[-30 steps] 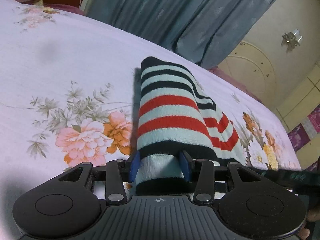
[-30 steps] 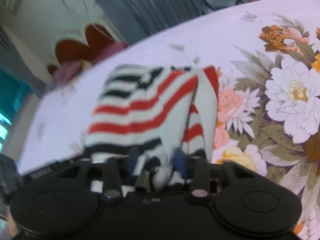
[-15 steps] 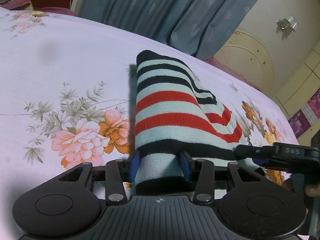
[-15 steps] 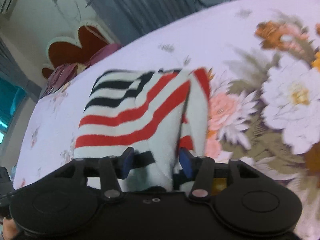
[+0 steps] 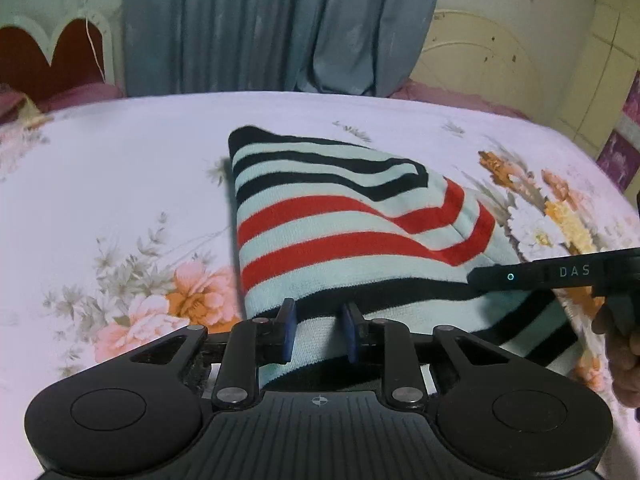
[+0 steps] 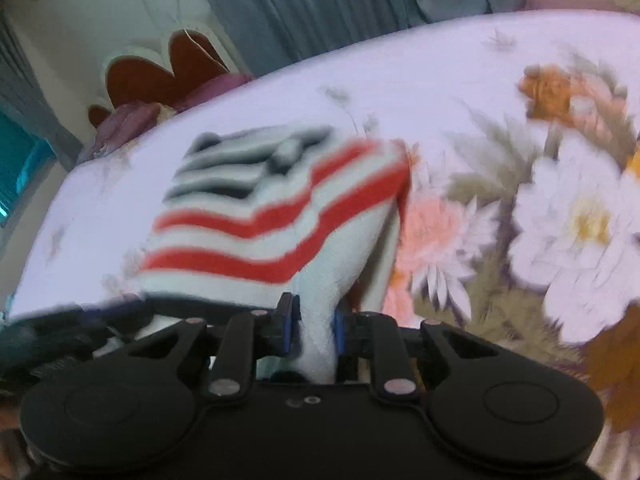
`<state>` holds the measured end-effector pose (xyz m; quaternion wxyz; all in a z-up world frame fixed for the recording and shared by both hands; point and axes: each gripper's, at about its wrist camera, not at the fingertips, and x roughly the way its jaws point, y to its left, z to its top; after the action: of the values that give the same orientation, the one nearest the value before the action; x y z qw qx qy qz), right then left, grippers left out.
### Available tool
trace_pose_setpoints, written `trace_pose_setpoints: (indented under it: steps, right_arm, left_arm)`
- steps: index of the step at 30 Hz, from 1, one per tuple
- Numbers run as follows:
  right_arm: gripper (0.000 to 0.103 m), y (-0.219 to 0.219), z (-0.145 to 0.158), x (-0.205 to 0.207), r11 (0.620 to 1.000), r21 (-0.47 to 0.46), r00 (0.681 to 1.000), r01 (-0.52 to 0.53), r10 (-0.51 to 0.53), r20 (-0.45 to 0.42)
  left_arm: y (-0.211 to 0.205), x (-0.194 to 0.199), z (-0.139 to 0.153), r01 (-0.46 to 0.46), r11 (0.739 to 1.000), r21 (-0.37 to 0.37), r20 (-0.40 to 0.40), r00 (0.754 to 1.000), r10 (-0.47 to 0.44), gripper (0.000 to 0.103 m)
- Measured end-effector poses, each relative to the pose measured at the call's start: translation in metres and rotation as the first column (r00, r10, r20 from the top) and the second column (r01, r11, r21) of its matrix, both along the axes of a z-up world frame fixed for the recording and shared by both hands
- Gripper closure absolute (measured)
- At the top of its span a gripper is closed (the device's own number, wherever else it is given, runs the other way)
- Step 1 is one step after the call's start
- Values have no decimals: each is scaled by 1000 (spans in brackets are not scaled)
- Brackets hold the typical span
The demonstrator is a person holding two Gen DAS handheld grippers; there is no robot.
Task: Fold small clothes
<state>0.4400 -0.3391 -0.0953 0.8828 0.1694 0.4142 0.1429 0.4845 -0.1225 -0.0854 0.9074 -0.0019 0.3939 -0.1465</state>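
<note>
My left tongs (image 5: 318, 330) pinch the near hem of the small knitted garment striped in pale mint, red and black (image 5: 352, 236); their jaws have just been closing, and the blue pads (image 5: 289, 332) now press into a bunched tuck of the pale band between them. The garment lies on the bed, over the lilac bedsheet printed with pink, orange and white flowers (image 5: 120, 184); its far end rests on the sheet while the near edge rises to my tongs — the black stripes at the far end, the red ones in the middle, a black band near the hem.

My right tongs (image 6: 312, 326) grip the same striped cloth (image 6: 256, 216) at another part of its near edge; their jaws too have just been closing, and a thick fold of pale fabric is squeezed between the blue pads (image 6: 287, 330). That view is blurred, so I cannot tell the finer lie of the folds there.

In the left view the black body of the right tool (image 5: 560, 272) reaches in from the right edge over the garment's right side, with my right hand (image 5: 620, 352) dim at the edge; beyond the bed hang grey-blue curtains (image 5: 280, 24) — beside them a red headboard with a white scalloped frame (image 5: 48, 52).
</note>
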Motion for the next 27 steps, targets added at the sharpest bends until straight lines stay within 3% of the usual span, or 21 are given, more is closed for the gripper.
trace_pose_setpoints:
  steps: [3,4,5,6,8,10,13,15,16,17,18,20,24,26,27]
  right_arm:
    - [81,-3,3,-2,1000,15,1000,3,-3,11]
    - [76,-4,6,-6,1000,7,1000,-1,1,21]
    - [62,-7,12,-11,1000,-8,999,16,-16,45]
    - [54,-9,20,-14,998,-34,994,61,-58,88]
    - [61,-19,35,-17,992,-51,977,111,-100,189]
    - [79,-15,43,0,993,-78,979,90,-74,188]
    - [89,5,45,34,988,-150,984,22,4,175]
    - [90,17,38,52,980,-197,986,-22,54,157]
    - [92,22,30,58,970,-242,988,-33,69,141]
    - [94,26,13,72,951,-308,994,-38,67,84]
    - [95,22,8,72,956,-292,995,-27,54,84]
    - [96,16,10,75,968,-251,996,-21,42,81]
    - [95,16,12,67,963,-268,994,-31,58,91]
    - [85,10,28,55,973,-230,993,-3,30,114]
    - [85,7,35,46,976,-216,989,-3,34,142]
  left_arm:
    - [0,-2,3,10,1000,12,-6,1000,-10,79]
    - [3,-1,7,13,1000,-2,-12,1000,-13,79]
    - [7,0,13,13,1000,-27,-3,1000,-13,78]
    - [11,1,21,11,998,-55,27,1000,-9,77]
    - [9,9,33,33,997,-72,76,997,-28,62]
    - [-5,28,36,71,996,-59,74,995,-67,60]
    - [-28,61,28,144,985,-94,37,989,-141,60]
    - [-37,76,14,160,986,-43,-5,987,-160,60]
    - [-42,81,4,164,986,33,-38,986,-163,61]
    - [-41,81,-4,184,981,59,-23,983,-183,61]
    - [-37,81,-4,174,984,31,-24,985,-173,61]
    - [-39,79,-1,184,982,45,-24,983,-183,61]
    - [-38,72,4,172,984,51,-2,985,-172,60]
    - [-35,55,20,170,985,36,40,984,-172,60]
    - [-33,46,24,178,984,25,58,982,-180,60]
